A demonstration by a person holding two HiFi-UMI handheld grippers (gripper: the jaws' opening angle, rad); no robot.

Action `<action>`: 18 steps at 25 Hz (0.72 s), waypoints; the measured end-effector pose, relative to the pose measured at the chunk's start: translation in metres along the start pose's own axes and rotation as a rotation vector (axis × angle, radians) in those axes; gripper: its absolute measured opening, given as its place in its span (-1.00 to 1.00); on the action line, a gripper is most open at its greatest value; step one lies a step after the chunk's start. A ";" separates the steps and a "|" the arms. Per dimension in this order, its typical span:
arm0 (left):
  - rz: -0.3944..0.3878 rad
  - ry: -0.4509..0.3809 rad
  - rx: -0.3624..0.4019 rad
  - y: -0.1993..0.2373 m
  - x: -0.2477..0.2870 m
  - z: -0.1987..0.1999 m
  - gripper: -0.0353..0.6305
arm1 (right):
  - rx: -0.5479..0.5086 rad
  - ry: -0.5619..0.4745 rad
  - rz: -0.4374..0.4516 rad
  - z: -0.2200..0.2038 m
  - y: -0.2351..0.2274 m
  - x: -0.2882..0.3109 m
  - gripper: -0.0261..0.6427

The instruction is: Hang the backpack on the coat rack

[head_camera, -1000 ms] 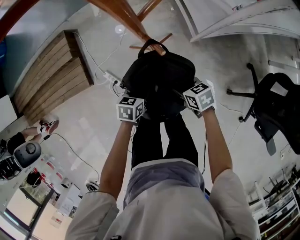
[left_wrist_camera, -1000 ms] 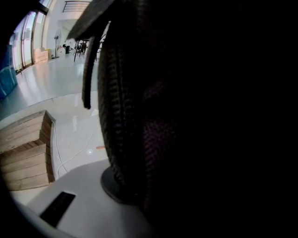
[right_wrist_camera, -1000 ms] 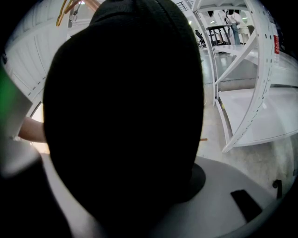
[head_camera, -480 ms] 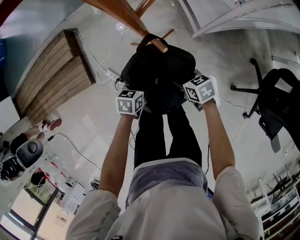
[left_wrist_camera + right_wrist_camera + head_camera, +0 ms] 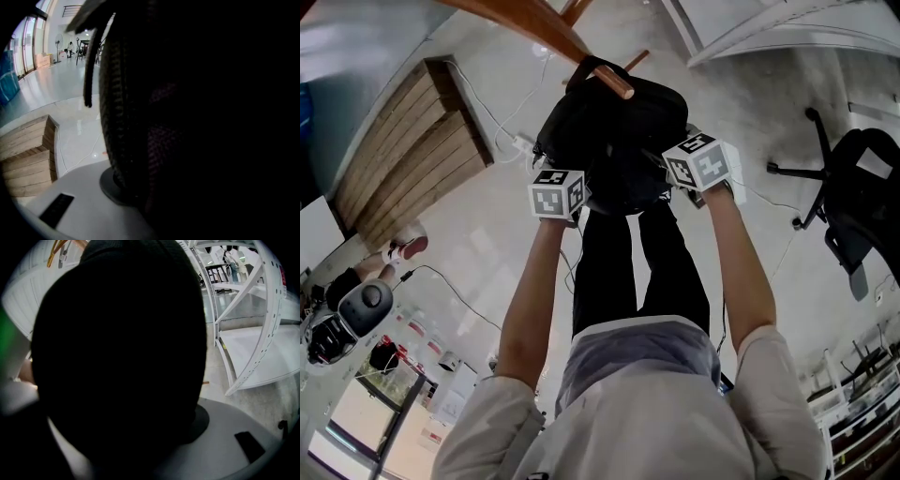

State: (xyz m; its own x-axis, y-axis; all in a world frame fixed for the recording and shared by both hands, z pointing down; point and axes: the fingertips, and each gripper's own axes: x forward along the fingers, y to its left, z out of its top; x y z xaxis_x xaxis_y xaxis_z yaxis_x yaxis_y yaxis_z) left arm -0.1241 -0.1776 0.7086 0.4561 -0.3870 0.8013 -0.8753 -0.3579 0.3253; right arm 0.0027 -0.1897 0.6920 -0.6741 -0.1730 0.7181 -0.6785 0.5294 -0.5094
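Head view, steeply down over the person's outstretched forearms.

Item: black backpack (image 5: 619, 141), top handle (image 5: 589, 66) looped over a wooden peg (image 5: 617, 82) of the coat rack (image 5: 520, 17). Location: on the rack, above the pale floor, flanked by both grippers.

Left gripper (image 5: 570, 186): at the bag's left flank, jaws partway apart with fabric between them. They have just been opening. Left gripper view shows ribbed black fabric lying against one round pad (image 5: 111, 186), which reads as a light hold, not a release.

Right gripper (image 5: 684, 172): at the right flank, in like condition. Its jaws are partway apart on the bag and have just been opening. Dark fabric fills most of the right gripper view and rests on the visible pad (image 5: 202, 420).

Step in hand: judged to be the let-go, since the handle is already over the peg. The next move calls for spreading both jaws clear of the fabric, then drawing back without tugging the bag off.

Not legible: the far jaw of each gripper is masked by the backpack. How deep the handle sits is unclear; the weight is probably on the peg, but this is unconfirmed. The rack's post and base are cut off by the frame.

Also present: office chair (image 5: 862, 202), wooden steps (image 5: 403, 155), white shelving (image 5: 255, 343).
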 end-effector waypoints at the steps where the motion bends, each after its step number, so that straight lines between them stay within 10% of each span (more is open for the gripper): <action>1: 0.002 -0.001 0.003 0.002 0.001 0.000 -0.44 | 0.001 -0.001 -0.002 0.001 0.000 0.002 -0.28; 18: 0.032 -0.063 0.048 0.020 0.025 0.015 -0.41 | -0.011 -0.037 -0.071 0.012 -0.025 0.017 -0.17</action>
State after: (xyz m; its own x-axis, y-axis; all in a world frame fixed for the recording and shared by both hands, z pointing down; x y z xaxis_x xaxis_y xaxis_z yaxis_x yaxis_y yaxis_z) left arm -0.1273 -0.2071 0.7280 0.4386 -0.4515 0.7770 -0.8816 -0.3841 0.2745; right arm 0.0046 -0.2160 0.7112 -0.6351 -0.2411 0.7338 -0.7218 0.5236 -0.4527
